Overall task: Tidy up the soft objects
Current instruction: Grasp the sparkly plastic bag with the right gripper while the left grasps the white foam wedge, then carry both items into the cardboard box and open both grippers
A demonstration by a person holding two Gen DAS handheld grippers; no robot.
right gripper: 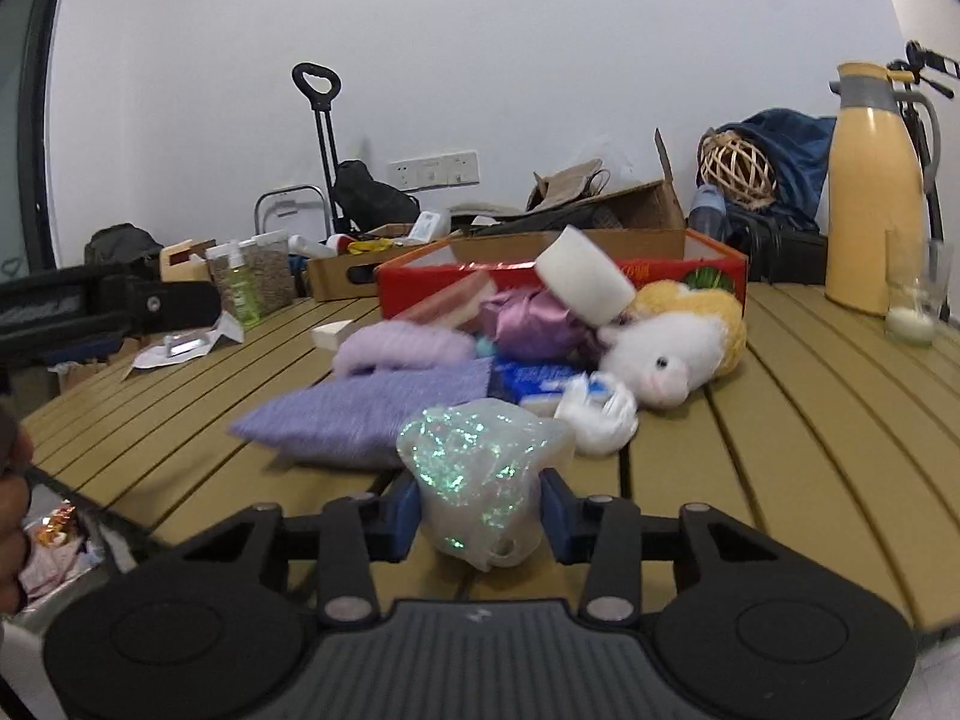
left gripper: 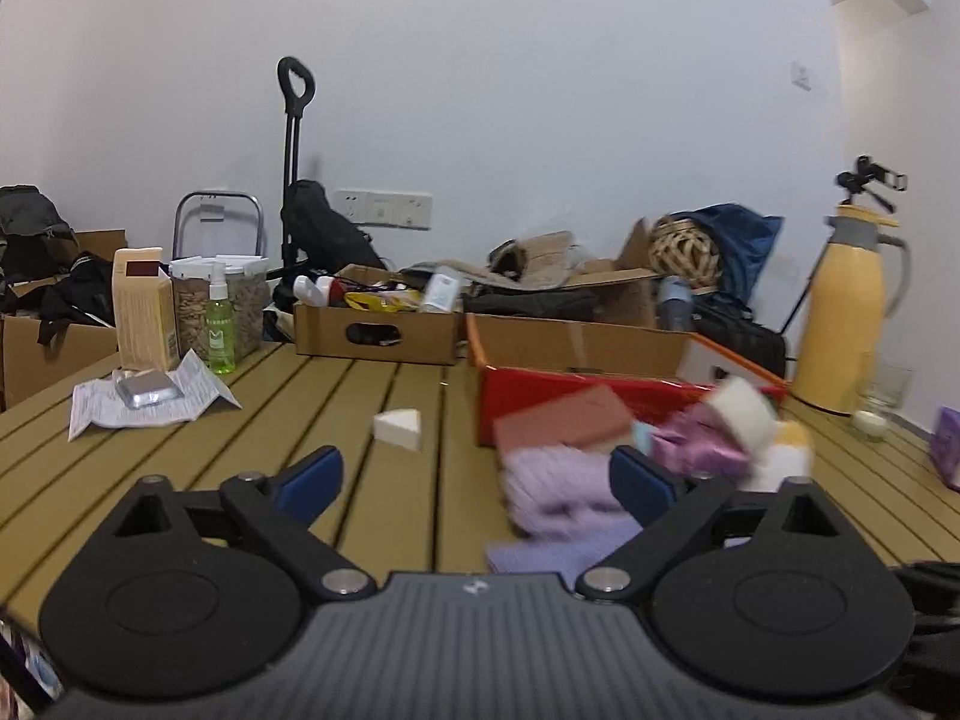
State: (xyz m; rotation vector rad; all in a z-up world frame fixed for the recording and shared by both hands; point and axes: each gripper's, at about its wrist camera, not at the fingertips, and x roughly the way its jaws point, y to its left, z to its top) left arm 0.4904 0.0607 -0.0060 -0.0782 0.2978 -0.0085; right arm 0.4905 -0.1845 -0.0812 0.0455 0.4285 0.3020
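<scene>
At six o'clock of the soft pile [right gripper: 510,336], the right gripper [right gripper: 480,510] clamps a glittery bag [right gripper: 480,468] — the left gripper [left gripper: 477,477] gapes wide, empty.

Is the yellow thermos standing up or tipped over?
Upright: the yellow thermos stands on its base on the table, lid on top.

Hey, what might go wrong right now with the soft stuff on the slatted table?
1. The right tongs pinch only the thin clear bag of iridescent shreds; it may slip or tear.
2. The white foam block sits tilted atop the pile and may tumble.
3. The open left tongs are beside the fuzzy lilac cloth and may snag it.
</scene>
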